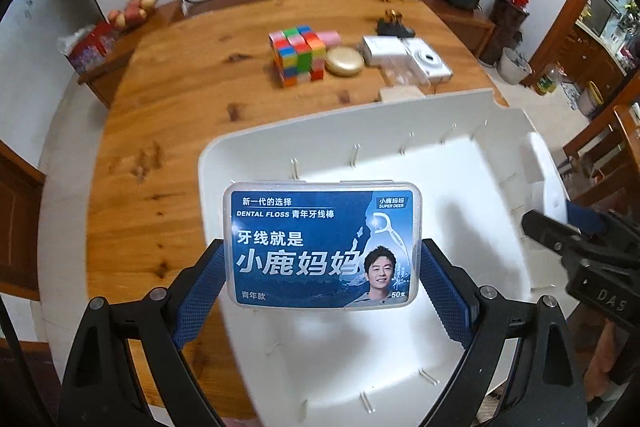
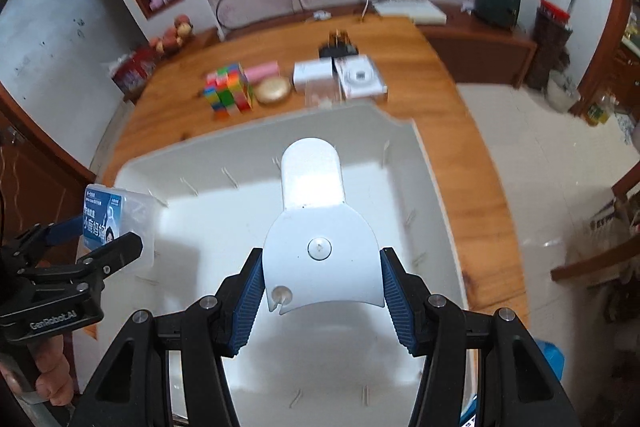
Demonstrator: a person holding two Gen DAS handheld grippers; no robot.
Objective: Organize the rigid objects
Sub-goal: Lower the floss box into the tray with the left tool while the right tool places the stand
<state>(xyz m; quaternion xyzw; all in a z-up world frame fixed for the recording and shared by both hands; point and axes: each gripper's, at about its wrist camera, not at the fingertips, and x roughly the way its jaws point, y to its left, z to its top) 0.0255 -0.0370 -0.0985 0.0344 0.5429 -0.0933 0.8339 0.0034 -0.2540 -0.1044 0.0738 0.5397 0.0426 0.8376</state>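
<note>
A wooden table [image 1: 168, 131] is seen spread beneath and ahead of both grippers, and a large white bin [image 1: 400, 155] is set on it directly under the two tools, its bare floor ringed by small slots along the walls. The left gripper [image 1: 322, 279] is pointed steeply down over the bin's left part, with its blue pads pressed against the two short sides of a clear dental floss box [image 1: 322, 245], whose blue label is turned up toward the camera; the box is held above the bin floor, and contact with the floor cannot be judged. In the right wrist view the same box [image 2: 116, 215] is seen to the left of the right gripper [image 2: 322, 291], over the bin's left wall. The right gripper is clamped on the wide, curved base of a white plastic piece [image 2: 320, 227], whose rounded upper part reaches forward past the fingertips, above the middle of the bin [image 2: 424, 163]. Beyond the bin's far rim, well ahead of both tools, a row of smaller things is laid on the table: a multicoloured cube [image 1: 298, 55], a pink block [image 1: 330, 37] just behind it, a round gold case [image 1: 344, 61] beside it, a white box [image 1: 382, 49], and a white camera [image 1: 428, 61] to the right of that.
</note>
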